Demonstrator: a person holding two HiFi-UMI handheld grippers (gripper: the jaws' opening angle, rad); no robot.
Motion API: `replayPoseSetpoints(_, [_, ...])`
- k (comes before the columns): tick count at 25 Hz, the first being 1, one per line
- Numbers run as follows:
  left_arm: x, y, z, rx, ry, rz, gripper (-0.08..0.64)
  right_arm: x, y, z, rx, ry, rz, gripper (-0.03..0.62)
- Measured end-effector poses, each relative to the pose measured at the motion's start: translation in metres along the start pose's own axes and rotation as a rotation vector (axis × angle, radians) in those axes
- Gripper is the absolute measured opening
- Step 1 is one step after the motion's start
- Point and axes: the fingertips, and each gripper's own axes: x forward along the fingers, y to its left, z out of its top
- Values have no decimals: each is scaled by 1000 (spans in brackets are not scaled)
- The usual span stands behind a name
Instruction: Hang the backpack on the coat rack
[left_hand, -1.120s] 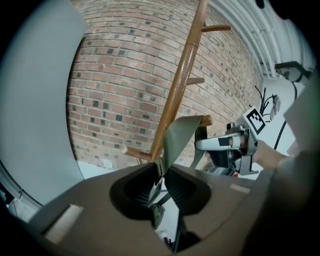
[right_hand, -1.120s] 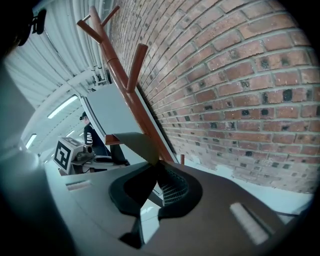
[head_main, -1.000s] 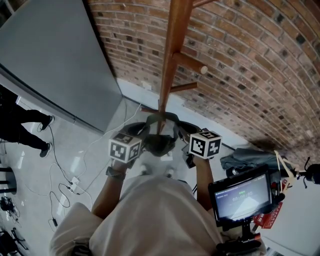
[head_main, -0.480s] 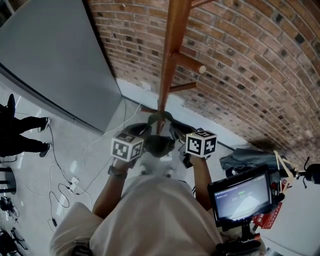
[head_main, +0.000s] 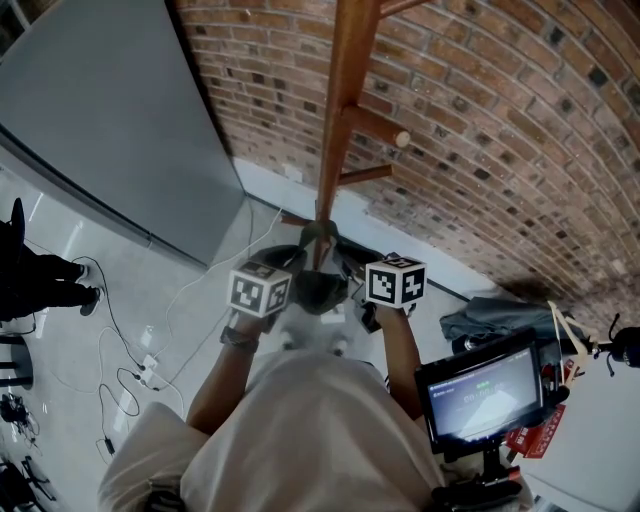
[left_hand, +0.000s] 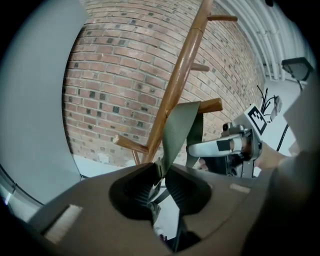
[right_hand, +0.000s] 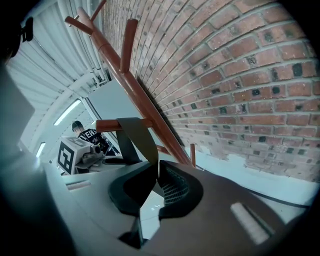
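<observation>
One flat woven strap (left_hand: 182, 125), round wooden peg (left_hand: 212, 106), brick wall (left_hand: 115, 75)

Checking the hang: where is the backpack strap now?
In the left gripper view the strap drapes over a low right-hand peg of the coat rack, running down into the left gripper.

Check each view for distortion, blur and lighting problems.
Head view: sharp, evenly lit, brick wall courses bow. Left gripper view: black fisheye corners, coat rack appears tilted. Right gripper view: bluish cast at left, strap sharp.
</observation>
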Motion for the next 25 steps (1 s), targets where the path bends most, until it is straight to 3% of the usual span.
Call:
replayPoseSetpoints(10, [9, 3, -2, -26, 9, -10, 71, 9, -5, 3, 31, 4, 13, 21])
replayPoseSetpoints(25, [27, 2, -8, -23, 47, -52, 77, 21, -7, 3, -11, 2, 35, 50])
